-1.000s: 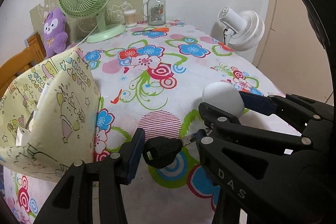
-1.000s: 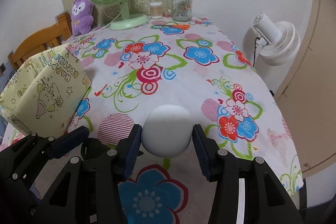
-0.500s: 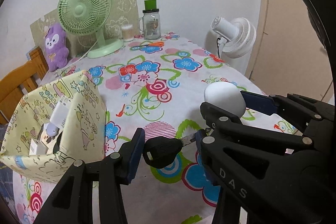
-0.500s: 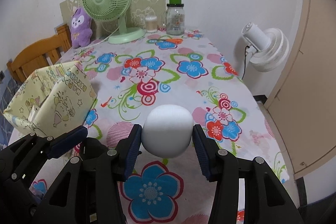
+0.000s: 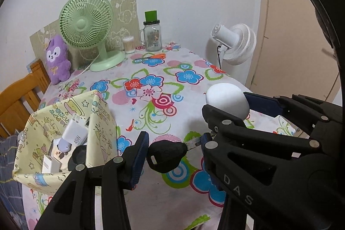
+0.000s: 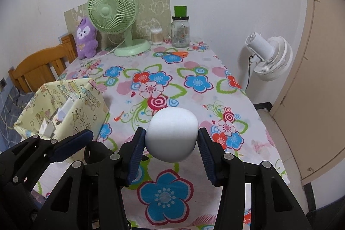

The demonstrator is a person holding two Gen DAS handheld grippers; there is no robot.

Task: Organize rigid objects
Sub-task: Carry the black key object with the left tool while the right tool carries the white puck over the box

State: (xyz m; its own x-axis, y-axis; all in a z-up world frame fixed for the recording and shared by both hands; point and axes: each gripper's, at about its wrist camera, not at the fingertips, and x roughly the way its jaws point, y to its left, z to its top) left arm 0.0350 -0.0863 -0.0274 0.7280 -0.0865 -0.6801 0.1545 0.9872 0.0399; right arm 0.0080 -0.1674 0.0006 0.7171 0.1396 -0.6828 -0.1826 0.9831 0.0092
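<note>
My left gripper [image 5: 174, 149] is shut on a black-headed key [image 5: 166, 154] and holds it in the air above the near part of the flowered table. My right gripper [image 6: 171, 141] is shut on a white rounded object [image 6: 172, 133], also held up; the object shows in the left wrist view [image 5: 226, 100] just right of the key. A yellow patterned fabric box [image 5: 64, 135] stands open at the left, with white chargers and small items inside; it also shows in the right wrist view [image 6: 62, 109]. The left gripper sits low left in the right wrist view [image 6: 71, 146].
At the table's back stand a green desk fan [image 6: 116, 16], a purple plush [image 6: 86, 38], a glass jar with green lid [image 6: 180, 29], a cotton-swab pot [image 6: 156, 36] and orange scissors [image 6: 174, 53]. A wooden chair [image 6: 36, 66] stands left, a white floor fan [image 6: 269, 57] right.
Both grippers have risen and pulled back with their objects held. The view now looks down into the fabric box, whose contents have come into sight.
</note>
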